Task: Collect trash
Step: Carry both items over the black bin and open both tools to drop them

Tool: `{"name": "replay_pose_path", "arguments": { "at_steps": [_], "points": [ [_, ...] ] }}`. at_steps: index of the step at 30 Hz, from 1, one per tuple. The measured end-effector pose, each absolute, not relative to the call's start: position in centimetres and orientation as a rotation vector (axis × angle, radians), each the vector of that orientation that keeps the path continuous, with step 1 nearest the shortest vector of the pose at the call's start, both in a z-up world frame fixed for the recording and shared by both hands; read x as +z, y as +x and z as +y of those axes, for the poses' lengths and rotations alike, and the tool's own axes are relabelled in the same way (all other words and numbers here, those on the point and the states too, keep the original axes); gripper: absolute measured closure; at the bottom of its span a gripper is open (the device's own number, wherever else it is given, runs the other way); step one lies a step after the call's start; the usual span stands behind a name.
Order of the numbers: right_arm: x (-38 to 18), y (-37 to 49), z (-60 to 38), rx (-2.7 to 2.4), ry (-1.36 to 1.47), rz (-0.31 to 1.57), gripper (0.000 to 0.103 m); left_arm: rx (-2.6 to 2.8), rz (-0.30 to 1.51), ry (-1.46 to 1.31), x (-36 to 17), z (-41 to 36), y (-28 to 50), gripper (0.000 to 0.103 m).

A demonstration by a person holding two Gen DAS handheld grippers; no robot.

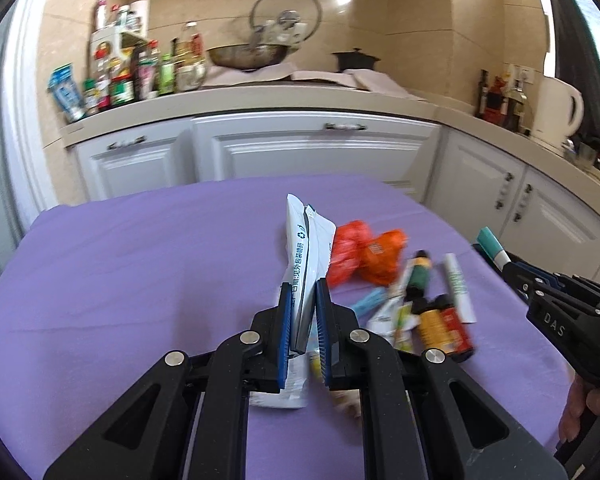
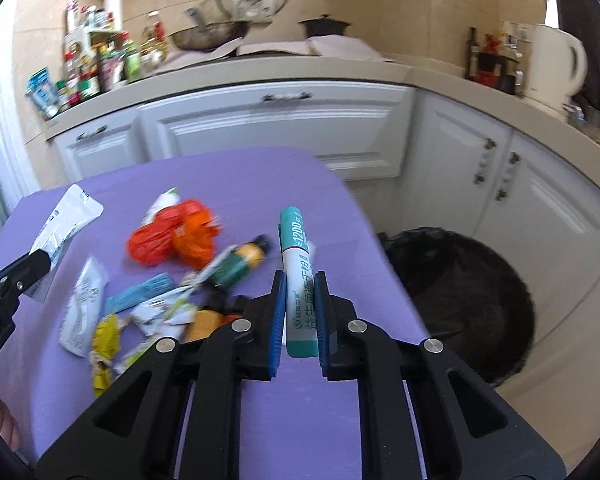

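Note:
My left gripper (image 1: 303, 286) is shut on a white flat packet (image 1: 306, 240) that stands up between its blue pads, above the purple table (image 1: 140, 264). My right gripper (image 2: 300, 278) is shut on a teal-and-white sachet stick (image 2: 296, 264), raised over the table's right part. The right gripper with the stick (image 1: 494, 246) shows at the right edge of the left wrist view. The left gripper (image 2: 40, 262) with its packet (image 2: 66, 220) shows at the left of the right wrist view. A pile of trash lies between them: an orange bag (image 2: 172, 236), a small bottle (image 2: 240, 262), wrappers (image 2: 84, 304).
A black-lined trash bin (image 2: 468, 296) stands on the floor right of the table. White kitchen cabinets (image 1: 308, 148) run behind the table, with bottles (image 1: 120, 80), a wok (image 1: 248, 56) and a white kettle (image 1: 560, 108) on the counter. A person's hand (image 1: 588, 404) grips the right tool.

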State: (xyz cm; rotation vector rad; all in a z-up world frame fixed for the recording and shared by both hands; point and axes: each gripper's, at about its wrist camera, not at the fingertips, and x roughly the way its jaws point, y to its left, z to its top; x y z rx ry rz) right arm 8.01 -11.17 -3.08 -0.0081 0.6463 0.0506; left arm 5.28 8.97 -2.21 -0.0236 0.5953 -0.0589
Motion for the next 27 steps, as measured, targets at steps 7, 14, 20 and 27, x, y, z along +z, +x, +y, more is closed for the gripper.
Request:
{"name": "replay_pose_path", "arguments": {
  "at_steps": [7, 14, 20, 27],
  "points": [
    [-2.7, 7.8, -17.2, -0.084, 0.036, 0.621, 0.089, -0.167, 0.585, 0.010, -1.8, 3.6, 6.5, 0.090],
    [-3.0, 7.9, -23.1, -0.192, 0.067, 0.600, 0.089, -0.262, 0.568, 0.062, -1.6, -3.1, 8.2, 0.090],
    [-4.2, 9.0, -27.2, -0.241, 0.085, 0.611, 0.089, -0.319, 0.570, 0.104, -2.3, -8.8, 9.7, 0.090],
    [-5.9, 10.3, -30.8, -0.270, 0.106, 0.625, 0.089, -0.353, 0.610, 0.153, -3.9, -14.1, 12.0, 0.090]
  ]
}}
